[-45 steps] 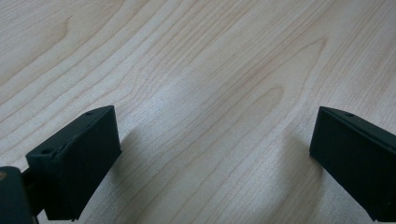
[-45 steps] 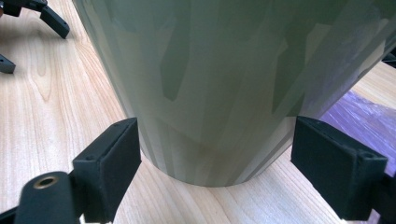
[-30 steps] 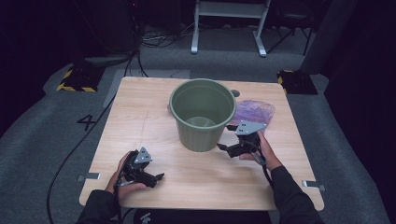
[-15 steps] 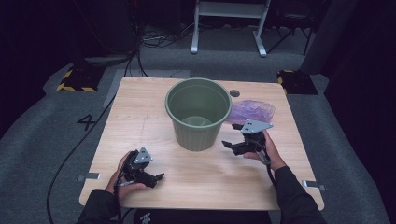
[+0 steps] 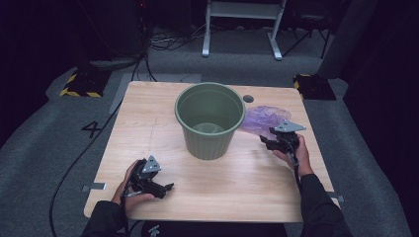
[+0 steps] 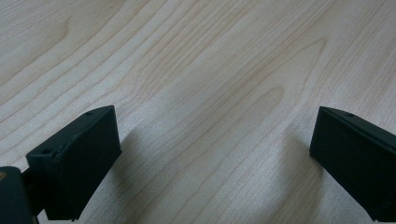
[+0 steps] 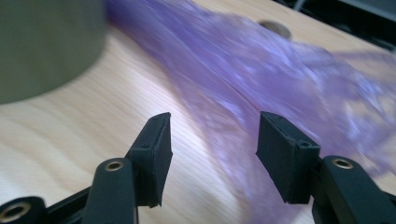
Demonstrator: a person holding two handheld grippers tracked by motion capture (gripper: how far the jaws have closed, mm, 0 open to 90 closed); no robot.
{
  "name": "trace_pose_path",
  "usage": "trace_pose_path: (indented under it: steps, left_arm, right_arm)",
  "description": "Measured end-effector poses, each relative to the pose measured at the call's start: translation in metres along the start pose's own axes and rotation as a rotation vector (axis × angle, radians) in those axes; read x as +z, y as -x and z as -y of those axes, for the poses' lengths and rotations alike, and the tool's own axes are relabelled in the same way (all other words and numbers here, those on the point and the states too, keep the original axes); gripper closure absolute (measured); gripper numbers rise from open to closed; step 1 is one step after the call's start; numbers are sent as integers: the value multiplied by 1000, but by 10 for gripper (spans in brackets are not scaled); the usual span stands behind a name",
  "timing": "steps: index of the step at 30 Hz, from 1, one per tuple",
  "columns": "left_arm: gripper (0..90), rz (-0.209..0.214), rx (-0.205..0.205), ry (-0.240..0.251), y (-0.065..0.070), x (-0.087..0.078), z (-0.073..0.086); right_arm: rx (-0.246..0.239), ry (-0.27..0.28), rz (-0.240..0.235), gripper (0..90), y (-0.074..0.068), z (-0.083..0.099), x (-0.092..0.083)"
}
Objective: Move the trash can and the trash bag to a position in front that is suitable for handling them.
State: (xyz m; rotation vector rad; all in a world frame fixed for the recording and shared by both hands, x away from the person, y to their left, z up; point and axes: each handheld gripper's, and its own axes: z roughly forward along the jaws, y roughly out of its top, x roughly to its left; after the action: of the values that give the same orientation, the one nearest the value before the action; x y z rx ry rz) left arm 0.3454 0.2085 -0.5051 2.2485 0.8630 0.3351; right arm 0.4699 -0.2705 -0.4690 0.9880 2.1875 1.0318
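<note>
A pale wooden table (image 5: 163,118) stands on grey carpet (image 5: 44,143) in a dark room, a white frame (image 5: 242,22) and black cables (image 5: 168,42) behind it.

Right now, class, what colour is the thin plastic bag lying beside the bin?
Translucent purple. The plastic bag shows best in the right gripper view.

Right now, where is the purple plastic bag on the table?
In the high view, the purple plastic bag lies on the table's right side, just right of the green bucket, with the right gripper at its near edge.
</note>
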Motion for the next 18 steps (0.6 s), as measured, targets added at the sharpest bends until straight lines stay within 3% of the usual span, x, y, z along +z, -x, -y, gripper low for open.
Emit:
trace_pose_path:
  steps: [3, 8, 11, 18]
  left_arm:
    - [14, 0, 0, -1, 0, 0, 0]
    - [13, 0, 0, -1, 0, 0, 0]
    - [13, 1, 1, 0, 0, 0, 0]
    - [13, 1, 0, -1, 0, 0, 0]
  right_arm:
    - [46, -10, -2, 447, 10, 5, 3]
    - [52, 65, -57, 308, 5, -2, -3]
    - [34, 81, -109, 275, -7, -12, -4]
    - [-60, 115, -229, 258, -50, -39, 2]
